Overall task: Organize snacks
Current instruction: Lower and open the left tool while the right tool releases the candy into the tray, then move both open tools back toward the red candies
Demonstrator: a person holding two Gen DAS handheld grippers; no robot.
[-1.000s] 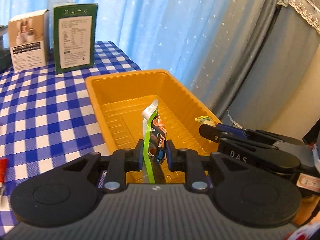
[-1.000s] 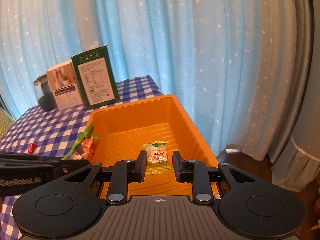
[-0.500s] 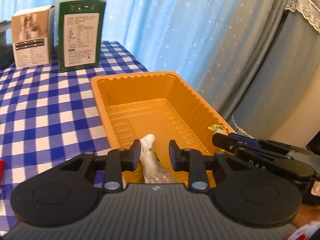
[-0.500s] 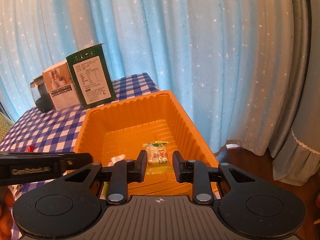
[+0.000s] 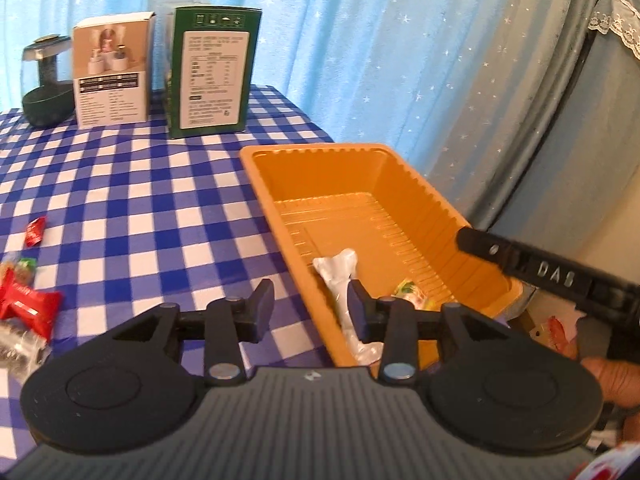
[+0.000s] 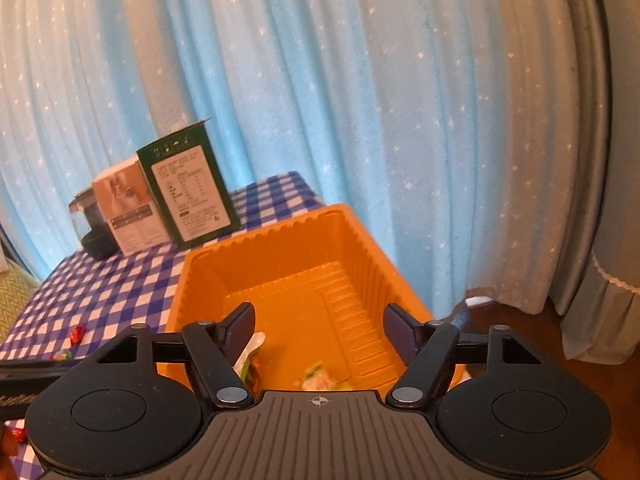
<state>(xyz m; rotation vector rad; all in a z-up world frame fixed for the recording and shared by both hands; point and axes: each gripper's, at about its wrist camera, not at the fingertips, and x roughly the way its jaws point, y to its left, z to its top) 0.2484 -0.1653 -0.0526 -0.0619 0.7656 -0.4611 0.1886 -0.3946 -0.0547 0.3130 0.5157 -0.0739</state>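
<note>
Inside the orange tray (image 5: 404, 176) lie two snack packets (image 5: 340, 276) (image 5: 412, 292).

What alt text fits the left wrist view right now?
The left gripper, jaws open and just widened, hangs over the near edge of an orange tray that holds a silvery snack packet and a small green-topped packet. Red-wrapped snacks lie on the blue checked tablecloth, and the right gripper reaches in from the right.

orange ribbed plastic tray (image 5: 276, 196): open, near worktop's corner
silvery white snack packet (image 5: 340, 276): lying inside
small green-yellow snack packet (image 5: 410, 294): lying beside it
</note>
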